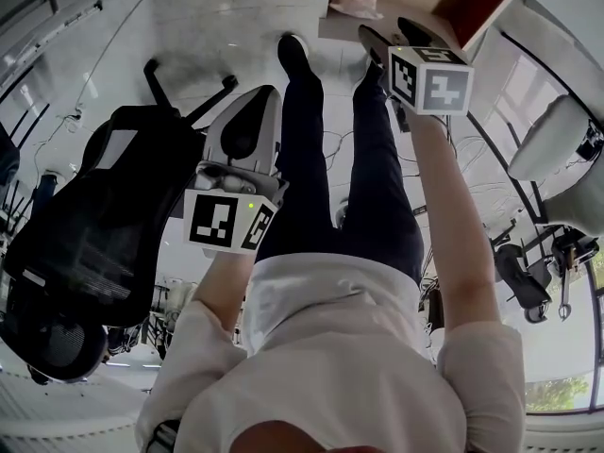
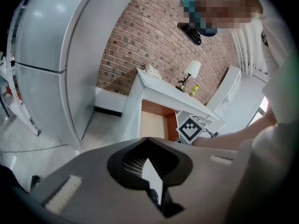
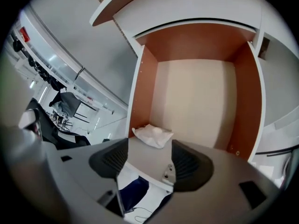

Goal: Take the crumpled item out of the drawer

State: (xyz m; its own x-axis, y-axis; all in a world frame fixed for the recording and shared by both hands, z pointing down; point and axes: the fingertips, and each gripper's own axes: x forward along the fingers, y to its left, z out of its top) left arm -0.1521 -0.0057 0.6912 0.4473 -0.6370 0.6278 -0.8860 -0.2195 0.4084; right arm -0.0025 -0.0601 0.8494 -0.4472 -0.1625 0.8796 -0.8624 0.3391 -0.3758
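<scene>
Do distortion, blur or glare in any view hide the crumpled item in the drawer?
Head view: heavy fisheye bending, the crumpled item tiny at the top edge. Left gripper view: dark corners, item not seen. Right gripper view: the drawer sides bow, yet the item is evenly lit, sharp, with no glare on it.
</scene>
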